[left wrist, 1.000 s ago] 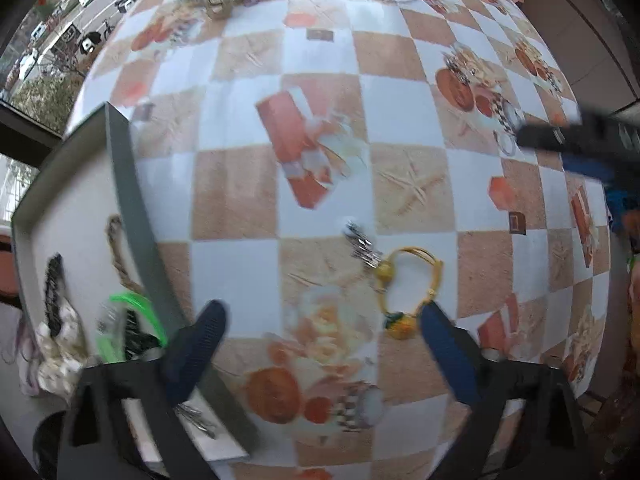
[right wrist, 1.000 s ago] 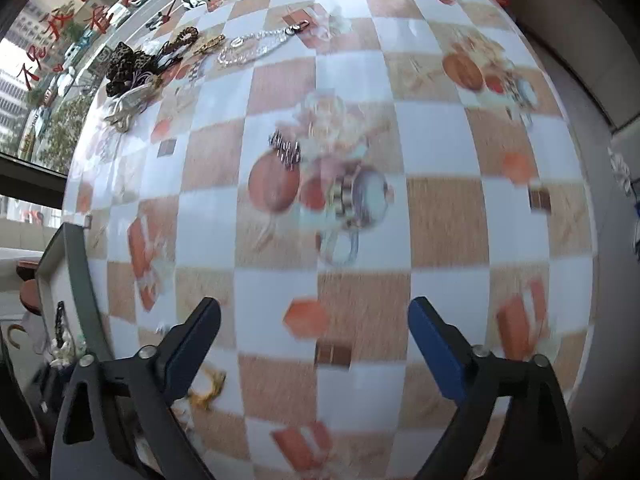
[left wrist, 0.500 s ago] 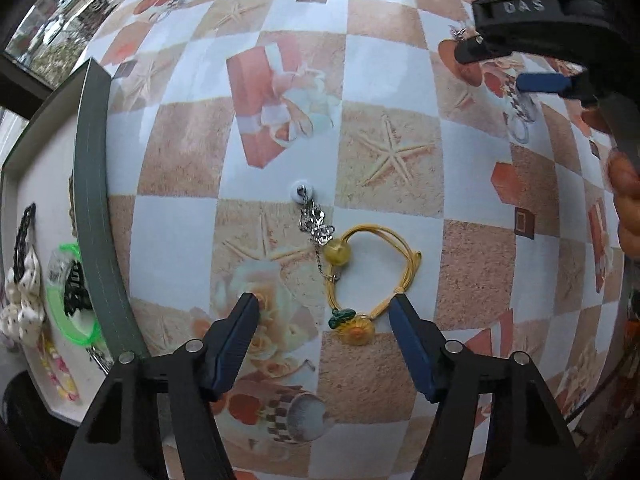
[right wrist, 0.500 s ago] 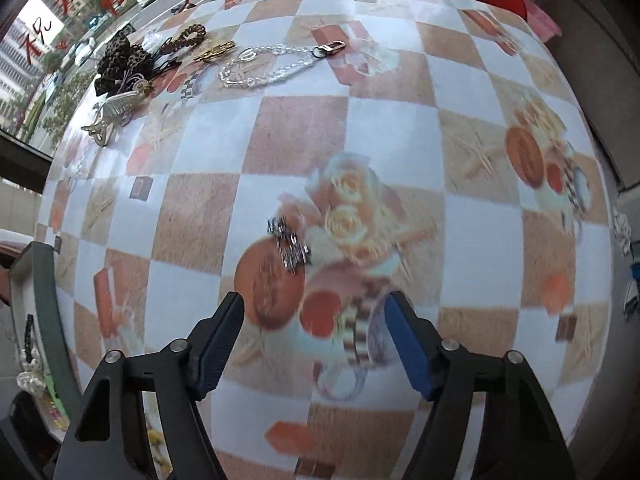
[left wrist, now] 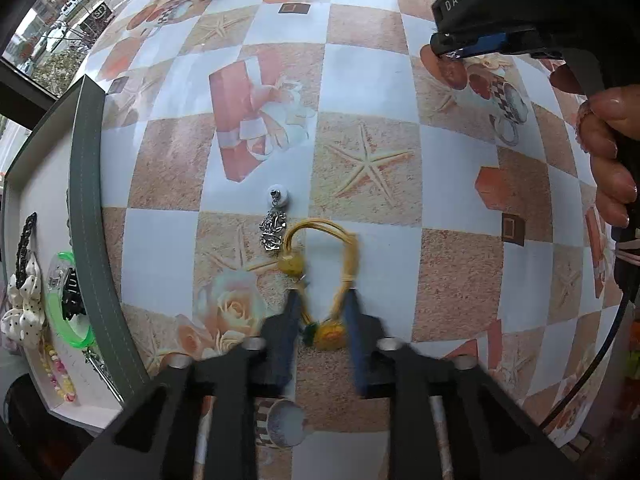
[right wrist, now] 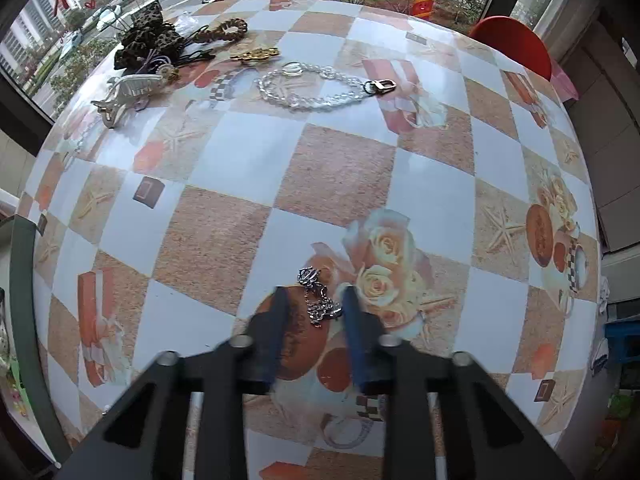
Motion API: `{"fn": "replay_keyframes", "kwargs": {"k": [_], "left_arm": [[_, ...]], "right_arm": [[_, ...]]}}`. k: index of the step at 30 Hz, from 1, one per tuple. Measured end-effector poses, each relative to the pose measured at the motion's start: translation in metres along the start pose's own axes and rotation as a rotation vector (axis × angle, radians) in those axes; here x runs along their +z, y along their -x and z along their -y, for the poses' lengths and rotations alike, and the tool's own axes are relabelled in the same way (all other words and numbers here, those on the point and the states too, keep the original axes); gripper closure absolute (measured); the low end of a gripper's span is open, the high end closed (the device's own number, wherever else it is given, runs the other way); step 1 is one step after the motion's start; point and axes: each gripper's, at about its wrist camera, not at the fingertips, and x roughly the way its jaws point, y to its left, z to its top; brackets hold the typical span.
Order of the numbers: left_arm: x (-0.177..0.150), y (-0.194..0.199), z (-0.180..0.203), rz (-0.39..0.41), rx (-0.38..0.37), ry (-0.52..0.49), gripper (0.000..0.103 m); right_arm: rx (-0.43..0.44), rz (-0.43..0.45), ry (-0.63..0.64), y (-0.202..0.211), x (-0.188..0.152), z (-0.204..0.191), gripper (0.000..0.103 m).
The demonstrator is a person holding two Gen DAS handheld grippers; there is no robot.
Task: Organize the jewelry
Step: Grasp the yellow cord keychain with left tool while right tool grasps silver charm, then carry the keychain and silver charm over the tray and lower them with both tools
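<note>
- Checkered tablecloth (left wrist: pixel 372 80) printed with starfish, roses and gift boxes covers the table; a street with parked cars shows through the window behind it.
- Landmark: the grey tray (left wrist: pixel 86 208) at the left edge of the cloth, already holding a green bangle (left wrist: pixel 66 320), a polka-dot bow (left wrist: pixel 22 304) and a black hair clip (left wrist: pixel 70 290).
- To the right of the tray, well apart from it, lies a yellow cord bracelet (left wrist: pixel 348 256) with a silver earring (left wrist: pixel 274 228) touching its upper left.
- The left gripper (left wrist: pixel 320 300) points down over the bracelet; its jaws have just been closing and now stand narrow, pinching both sides of the cord loop between the blue pads.
- Farther from the tray, the right gripper (right wrist: pixel 314 300) has likewise just been closing; its jaws are narrow around a small silver chain piece (right wrist: pixel 318 300), the right pad touching it, though a firm grip is not certain.
- In the left wrist view a hand (left wrist: pixel 608 152) holds that right gripper.
- At the far side of the cloth from the tray lie a clear bead chain (right wrist: pixel 316 88), a white claw clip (right wrist: pixel 128 90), a gold piece (right wrist: pixel 256 54) and leopard-print scrunchies (right wrist: pixel 150 40).
</note>
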Motion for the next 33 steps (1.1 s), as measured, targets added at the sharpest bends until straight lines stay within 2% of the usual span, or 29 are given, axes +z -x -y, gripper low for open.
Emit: {"fn": "replay_keyframes", "kwargs": {"k": [1, 5, 13, 24, 33], "left_arm": [[0.001, 0.0, -0.002, -0.002, -0.011, 0.0, 0.093], [0.002, 0.006, -0.01, 0.003, -0.068, -0.001, 0.095], [0.007, 0.03, -0.038, 0.025, -0.164, -0.009, 0.098], [0.002, 0.06, -0.07, 0.049, -0.182, -0.02, 0.098], [0.002, 0.073, -0.088, 0.071, -0.185, -0.028, 0.098]], "right_arm": [[0.002, 0.0, -0.006, -0.001, 0.001, 0.0, 0.096], [0.036, 0.003, -0.037, 0.004, -0.001, 0.004, 0.096], [0.141, -0.021, -0.153, 0.031, -0.032, 0.028, 0.096], [0.231, -0.068, -0.252, 0.057, -0.079, 0.027, 0.096], [0.252, -0.086, -0.283, 0.075, -0.101, 0.014, 0.096]]}}
